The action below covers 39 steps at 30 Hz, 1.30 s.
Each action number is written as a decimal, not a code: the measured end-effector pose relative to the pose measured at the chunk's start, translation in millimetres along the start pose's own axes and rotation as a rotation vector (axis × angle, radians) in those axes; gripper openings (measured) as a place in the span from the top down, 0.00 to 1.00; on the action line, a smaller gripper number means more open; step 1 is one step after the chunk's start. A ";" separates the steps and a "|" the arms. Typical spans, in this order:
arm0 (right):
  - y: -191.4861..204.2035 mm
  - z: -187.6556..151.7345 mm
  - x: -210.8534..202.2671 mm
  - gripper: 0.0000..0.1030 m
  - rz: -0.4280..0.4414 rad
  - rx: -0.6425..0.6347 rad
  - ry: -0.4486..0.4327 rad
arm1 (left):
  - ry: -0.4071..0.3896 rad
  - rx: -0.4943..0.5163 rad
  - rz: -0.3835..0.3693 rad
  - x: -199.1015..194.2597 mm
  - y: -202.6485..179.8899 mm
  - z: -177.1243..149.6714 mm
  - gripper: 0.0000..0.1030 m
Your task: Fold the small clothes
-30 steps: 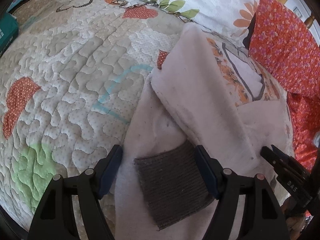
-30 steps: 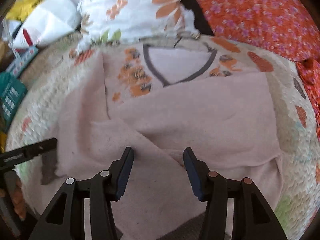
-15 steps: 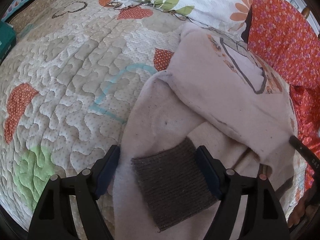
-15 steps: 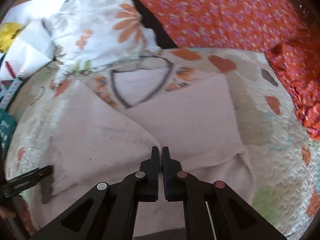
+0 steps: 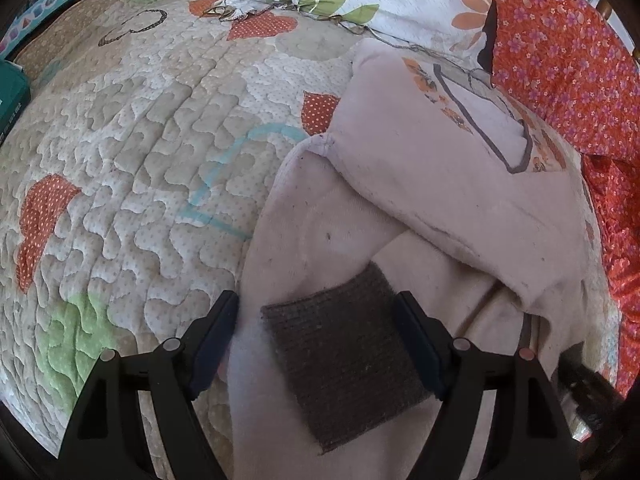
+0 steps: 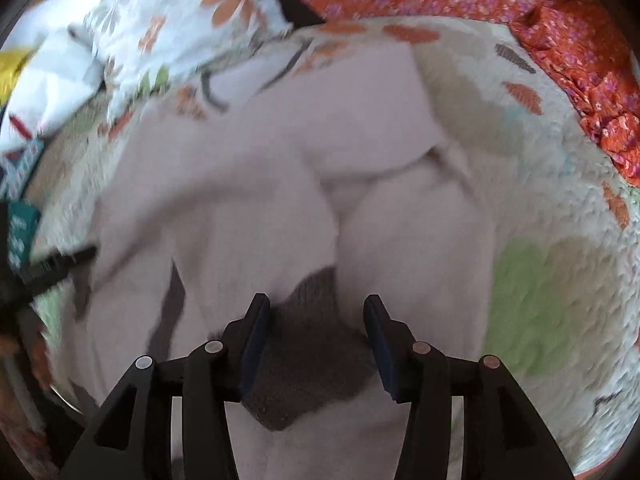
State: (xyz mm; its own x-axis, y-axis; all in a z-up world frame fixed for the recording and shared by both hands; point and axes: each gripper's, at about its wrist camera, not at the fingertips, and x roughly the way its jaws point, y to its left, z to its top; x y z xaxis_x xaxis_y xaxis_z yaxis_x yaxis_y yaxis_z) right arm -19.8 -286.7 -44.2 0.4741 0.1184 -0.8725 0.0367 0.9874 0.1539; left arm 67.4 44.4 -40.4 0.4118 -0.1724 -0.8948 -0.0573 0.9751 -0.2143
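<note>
Both right gripper (image 6: 316, 344) jaws are reopening over the cuff (image 6: 312, 356).

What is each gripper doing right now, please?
Left gripper: open, straddling the grey cuff.
Right gripper: opening, pads apart over the sweater.

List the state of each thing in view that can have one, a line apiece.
Pink sweater: lying on the quilt, partly folded, neckline visible.
Brown cuff: flat, between the left gripper's fingers.
Left gripper: open, straddling the cuff.
Right gripper: jaws opening, over another brown cuff, not pressing it.
</note>
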 end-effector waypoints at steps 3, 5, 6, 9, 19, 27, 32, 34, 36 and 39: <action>-7.4 -5.3 -11.4 0.88 0.024 0.042 -0.005 | 0.006 -0.020 -0.022 -7.0 10.0 -1.1 0.24; -26.5 -2.4 -20.5 0.88 -0.031 0.090 -0.015 | -0.009 -0.041 -0.013 -13.3 19.7 0.6 0.24; -37.3 -1.1 -23.1 0.88 -0.055 0.120 -0.013 | -0.028 -0.058 0.020 -17.8 27.9 2.4 0.24; -68.1 -1.4 -33.7 0.73 -0.126 0.227 -0.015 | -0.052 -0.115 0.075 -24.4 48.2 6.1 0.24; -64.9 -25.3 -56.7 0.46 -0.057 0.262 -0.076 | -0.029 -0.169 0.021 -33.1 70.5 -9.6 0.24; -64.8 -55.0 -46.7 0.44 -0.002 0.329 -0.047 | -0.047 -0.119 0.048 -48.7 56.4 -50.1 0.24; -55.7 -78.7 -40.1 0.40 0.022 0.321 -0.027 | -0.067 -0.089 0.059 -54.9 53.1 -83.9 0.17; -50.6 -84.1 -41.6 0.36 0.018 0.297 -0.026 | -0.070 -0.069 0.076 -55.7 50.7 -95.5 0.16; -49.0 -91.3 -42.4 0.33 0.032 0.303 -0.025 | -0.072 -0.055 0.094 -54.3 48.0 -102.1 0.14; -45.7 -102.4 -45.4 0.32 0.046 0.292 -0.039 | -0.063 -0.047 0.098 -56.5 45.1 -117.9 0.13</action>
State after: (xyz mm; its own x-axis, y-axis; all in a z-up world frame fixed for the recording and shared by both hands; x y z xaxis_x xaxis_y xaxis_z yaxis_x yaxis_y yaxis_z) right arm -133.1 -326.5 -59.1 0.5146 0.1527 -0.8437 0.2633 0.9084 0.3249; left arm -65.6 81.6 -45.7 0.4582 -0.0664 -0.8864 -0.1422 0.9789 -0.1468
